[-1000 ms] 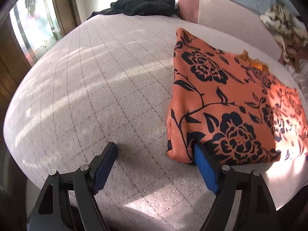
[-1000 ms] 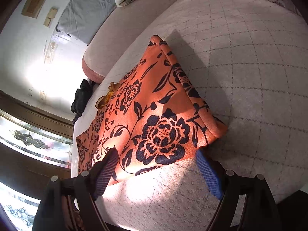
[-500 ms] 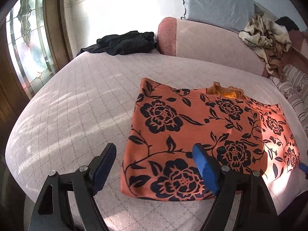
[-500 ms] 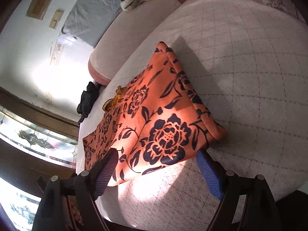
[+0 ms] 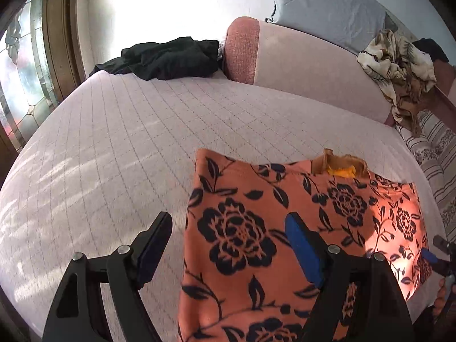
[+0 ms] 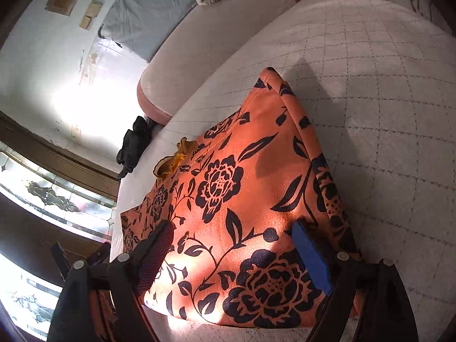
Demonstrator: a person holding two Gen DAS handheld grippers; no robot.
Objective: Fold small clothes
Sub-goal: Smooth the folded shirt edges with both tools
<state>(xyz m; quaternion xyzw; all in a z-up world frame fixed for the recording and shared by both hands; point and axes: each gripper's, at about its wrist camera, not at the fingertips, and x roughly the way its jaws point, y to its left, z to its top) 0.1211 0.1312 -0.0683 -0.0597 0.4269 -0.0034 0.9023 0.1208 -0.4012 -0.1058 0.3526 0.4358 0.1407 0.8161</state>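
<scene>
An orange garment with dark flowers [image 5: 256, 228] lies folded flat on the quilted bed [image 5: 128, 156], a yellow-brown collar [image 5: 339, 165] showing at its far edge. My left gripper [image 5: 228, 242] hovers open over the garment's left edge, with its right finger above the cloth and its left finger above the bedcover. In the right wrist view the same garment [image 6: 242, 193] fills the middle. My right gripper [image 6: 235, 252] stands open over its near sunlit part, nothing pinched. The right gripper's tip [image 5: 439, 253] and a hand [image 5: 441, 293] show at the left view's right border.
A black garment [image 5: 171, 59] lies crumpled at the bed's far left corner. A pink bolster [image 5: 299, 62] runs along the back, with a grey pillow [image 5: 327, 11] behind and a patterned cloth [image 5: 399, 71] heaped on it. Striped bedding [image 5: 436, 148] is at right, a window [image 5: 22, 71] at left.
My left gripper has lifted off the garment's near-left corner and swung right over the cloth. My right gripper has advanced, so the garment's near edge now lies under its fingers.
</scene>
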